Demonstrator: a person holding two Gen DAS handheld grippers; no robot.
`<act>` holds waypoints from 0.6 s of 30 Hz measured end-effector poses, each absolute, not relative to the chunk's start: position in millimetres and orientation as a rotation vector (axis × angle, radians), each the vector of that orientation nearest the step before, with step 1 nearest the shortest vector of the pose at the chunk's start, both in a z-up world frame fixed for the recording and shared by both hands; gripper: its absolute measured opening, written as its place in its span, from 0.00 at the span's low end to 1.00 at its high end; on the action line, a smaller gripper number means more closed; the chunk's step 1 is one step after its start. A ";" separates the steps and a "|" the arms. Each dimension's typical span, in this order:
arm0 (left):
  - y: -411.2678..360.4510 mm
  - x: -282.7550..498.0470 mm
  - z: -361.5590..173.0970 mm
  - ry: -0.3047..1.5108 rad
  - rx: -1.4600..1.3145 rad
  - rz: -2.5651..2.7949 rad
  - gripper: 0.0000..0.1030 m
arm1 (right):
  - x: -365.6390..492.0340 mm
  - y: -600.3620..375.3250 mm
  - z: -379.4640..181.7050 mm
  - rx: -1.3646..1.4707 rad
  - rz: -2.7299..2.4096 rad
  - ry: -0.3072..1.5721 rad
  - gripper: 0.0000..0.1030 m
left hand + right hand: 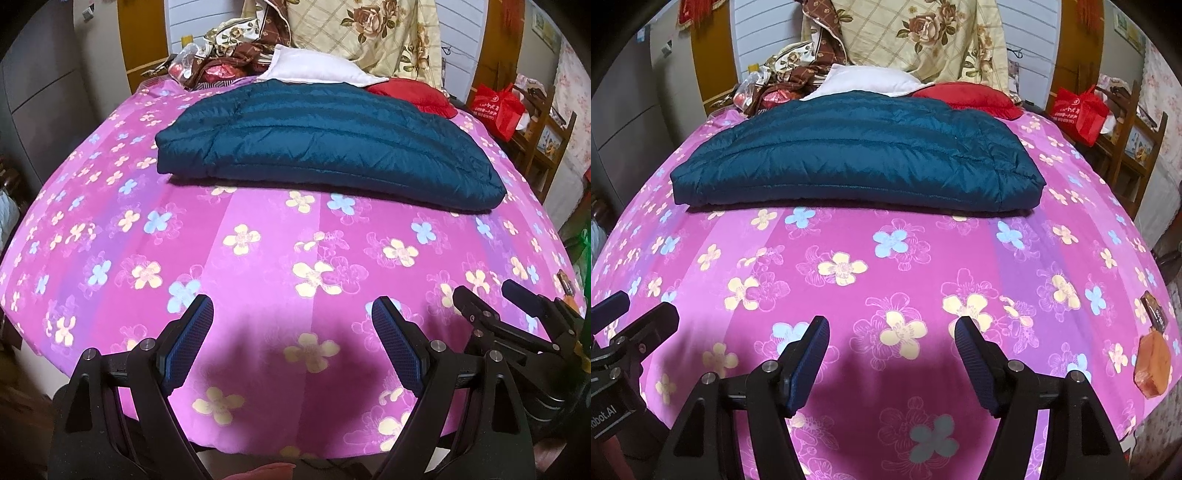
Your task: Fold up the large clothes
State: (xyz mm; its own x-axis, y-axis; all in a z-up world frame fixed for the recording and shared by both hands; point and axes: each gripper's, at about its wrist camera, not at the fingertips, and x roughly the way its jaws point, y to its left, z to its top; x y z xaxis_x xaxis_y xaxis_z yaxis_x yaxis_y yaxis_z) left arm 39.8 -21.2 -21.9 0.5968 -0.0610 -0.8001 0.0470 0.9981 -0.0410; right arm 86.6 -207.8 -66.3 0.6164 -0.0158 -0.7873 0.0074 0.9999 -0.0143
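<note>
Teal folded quilted jacket (325,144) mid-bed, both tongs (291,314) (892,328) wide, empty, near edge.

From my left wrist view, the far edge of the folded teal down jacket (325,147) hides the lower part of the white pillow (314,66) and red cushion (413,96). The print on the red bag (496,109) is too small for me to read. In my right wrist view, the picture's left edge cuts off the left tool (635,310), and the orange object (1152,363) at the bed's (886,266) right edge is unidentifiable.
</note>
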 end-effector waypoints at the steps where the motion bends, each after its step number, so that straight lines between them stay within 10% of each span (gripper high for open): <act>1: -21.2 40.0 -22.4 0.934 -0.019 -0.065 0.85 | 86.5 -207.9 -66.4 -0.010 -0.012 0.907 0.66; 18: -15.2 42.2 -28.1 0.954 -0.034 -0.052 0.85 | 83.6 -207.7 -64.1 0.016 -0.005 0.886 0.66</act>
